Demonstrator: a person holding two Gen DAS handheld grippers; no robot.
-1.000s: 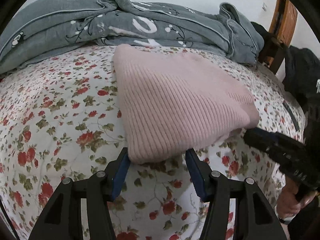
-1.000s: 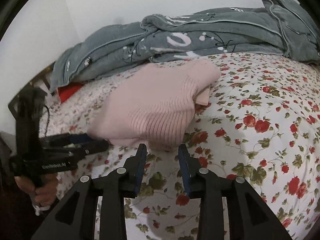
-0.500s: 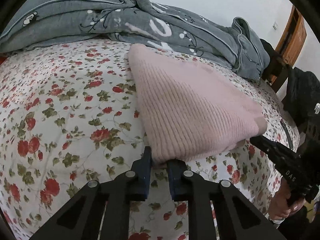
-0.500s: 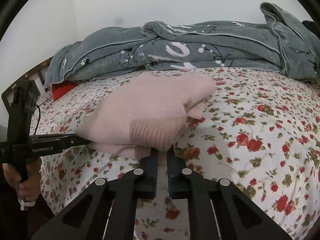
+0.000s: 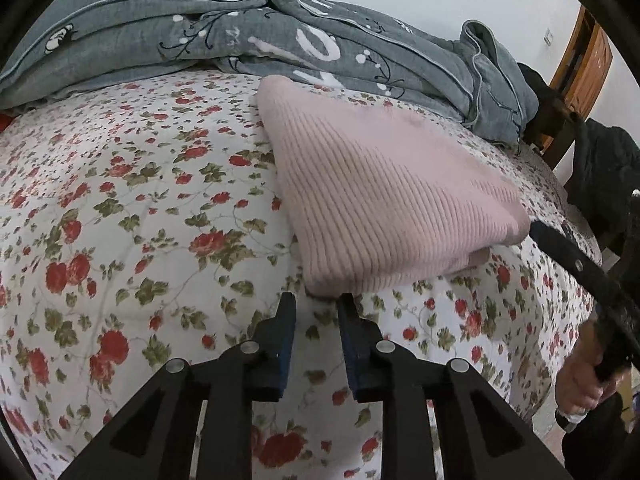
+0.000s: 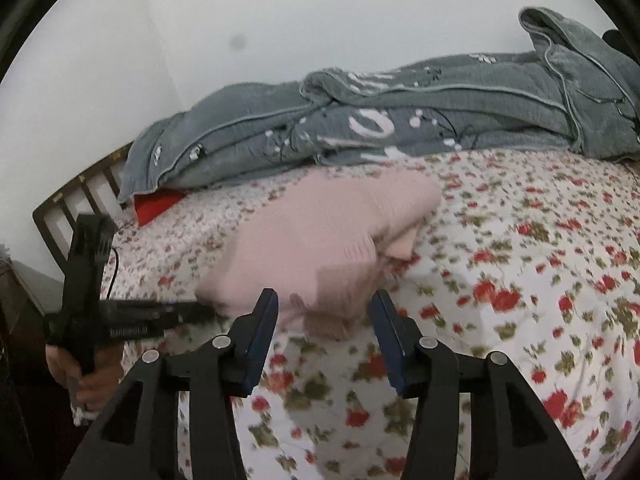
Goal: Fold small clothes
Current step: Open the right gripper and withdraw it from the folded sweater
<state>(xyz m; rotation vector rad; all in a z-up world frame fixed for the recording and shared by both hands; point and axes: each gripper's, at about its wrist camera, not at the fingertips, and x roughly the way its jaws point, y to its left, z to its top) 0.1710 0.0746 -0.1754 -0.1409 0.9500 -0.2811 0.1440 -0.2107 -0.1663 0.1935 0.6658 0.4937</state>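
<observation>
On floral bedsheet [image 5: 120, 208], left gripper [image 5: 316, 306] narrowly parted, right gripper [image 6: 324, 304] wide apart, both empty beside folded pink sweater [image 5: 380, 200].

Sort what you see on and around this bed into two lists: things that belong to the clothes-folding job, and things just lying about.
Part of the job:
pink knitted sweater, folded
left tongs, open
right tongs, open

Just lying about:
grey quilt
floral bedsheet
red item under the quilt
wooden headboard
</observation>
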